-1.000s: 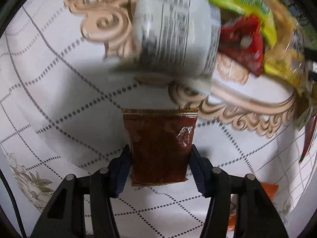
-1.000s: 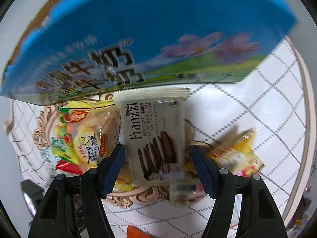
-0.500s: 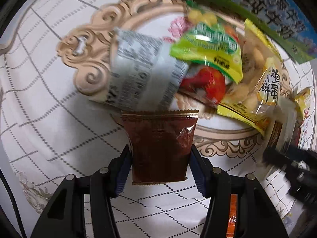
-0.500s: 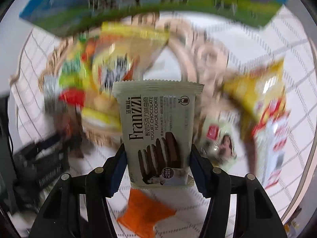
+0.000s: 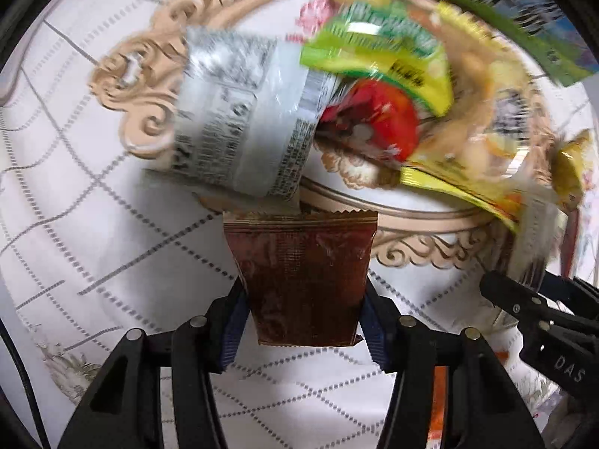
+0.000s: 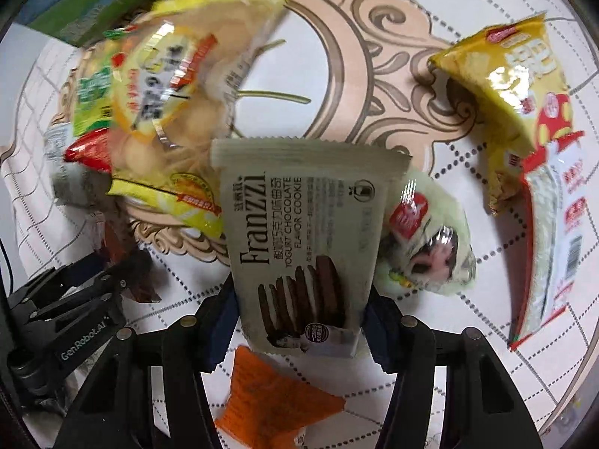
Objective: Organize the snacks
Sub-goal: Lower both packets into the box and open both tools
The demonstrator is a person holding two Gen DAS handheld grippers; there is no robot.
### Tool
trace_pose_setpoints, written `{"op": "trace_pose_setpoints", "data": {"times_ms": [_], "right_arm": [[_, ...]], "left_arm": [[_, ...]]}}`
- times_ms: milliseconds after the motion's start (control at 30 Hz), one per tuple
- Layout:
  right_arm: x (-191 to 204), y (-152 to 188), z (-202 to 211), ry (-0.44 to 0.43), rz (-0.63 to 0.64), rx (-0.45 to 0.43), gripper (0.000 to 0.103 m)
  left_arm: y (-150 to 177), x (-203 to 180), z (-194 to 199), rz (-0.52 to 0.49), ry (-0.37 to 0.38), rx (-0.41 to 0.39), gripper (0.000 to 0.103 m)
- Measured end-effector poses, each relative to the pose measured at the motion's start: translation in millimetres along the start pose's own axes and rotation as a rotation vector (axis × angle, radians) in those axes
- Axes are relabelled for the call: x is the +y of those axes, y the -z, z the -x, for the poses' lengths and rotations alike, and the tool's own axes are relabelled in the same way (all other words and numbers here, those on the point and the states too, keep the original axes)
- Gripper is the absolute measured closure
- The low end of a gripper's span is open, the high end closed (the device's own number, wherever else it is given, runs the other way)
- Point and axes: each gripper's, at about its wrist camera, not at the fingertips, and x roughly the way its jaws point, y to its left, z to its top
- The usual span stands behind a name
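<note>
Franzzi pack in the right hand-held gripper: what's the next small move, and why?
Probably carry the Franzzi pack forward over the tray before releasing. The right hand-held gripper holds it, jaws closing, above the cloth at the tray's rim, and the tray's middle looks bare beside the piled snacks.

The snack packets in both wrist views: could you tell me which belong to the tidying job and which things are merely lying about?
Job:
- brown sachet, held by left gripper
- Franzzi cookie pack, held by right gripper
- ornate tray of snacks
- loose yellow bag
- orange packet

Lying about:
- quilted tablecloth
- green-blue carton

tablecloth: white, grey dotted lattice | blue-green printed carton: at the far edge, blurred
</note>
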Motion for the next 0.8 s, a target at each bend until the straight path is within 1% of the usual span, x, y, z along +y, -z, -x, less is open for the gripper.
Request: {"op": "trace_pose_setpoints", "data": {"times_ms": [67,167,267,300,333,367,400,433,467,500,600,667,767,800], "right_arm": [[-0.4,9.5,16.2,-0.033,-0.006,-0.023,0.042],[-2.4,10.8,49.4,-0.081,-0.007,-0.072,0.044],[-8.5,4.2,84.8,-0.133,-0.012,-0.122,0.044],[-7.9,0.7,97.6,-0.154,-0.013,-0.142,0.044],[-7.2,-7.9,112.3,-0.168,-0.008,-0.166,0.044],[-8.6,-19.8,126.1,-0.179,-0.004,-0.185,0.044],[-7.3,-29.8,142.1,-0.193,0.003,-0.212,0.044],[-5.2,-39.6,161.8,-0.204,0.012,-0.25,0.044],[-5.0,-46.9,174.4,-0.213,0.018,-0.273,0.044],[-11.2,-55.7,190.9,-0.223,0.024,-0.291,0.044],[-8.2,-91.1,227.9,-0.229,0.047,-0.366,0.044],[-7.7,-109.8,243.1,-0.231,0.048,-0.394,0.044],[-2.9,-141.0,258.2,-0.23,0.044,-0.441,0.044],[2.1,-145.5,259.6,-0.228,0.045,-0.445,0.044]], "left_arm": [[4.5,-2.4,20.1,-0.013,0.018,-0.025,0.051],[4.6,-11.5,61.9,-0.039,0.045,-0.094,0.051],[-7.5,-21.4,98.4,-0.051,0.089,-0.15,0.051],[-14.5,-26.1,114.0,-0.057,0.115,-0.175,0.051],[-22.6,-30.7,128.8,-0.062,0.134,-0.194,0.051],[-38.1,-29.9,132.8,-0.062,0.15,-0.206,0.051],[-48.9,-36.1,145.7,-0.07,0.175,-0.226,0.051],[-60.6,-36.2,151.9,-0.074,0.183,-0.239,0.051],[-69.2,-28.0,163.2,-0.076,0.188,-0.255,0.051],[-80.7,-31.8,174.2,-0.087,0.195,-0.271,0.051],[-112.4,-32.1,198.0,-0.099,0.195,-0.303,0.051],[-136.1,-35.6,207.6,-0.1,0.177,-0.321,0.051],[-170.0,-32.4,213.7,-0.091,0.157,-0.319,0.051],[-186.9,-31.9,210.9,-0.083,0.156,-0.306,0.051]]}}
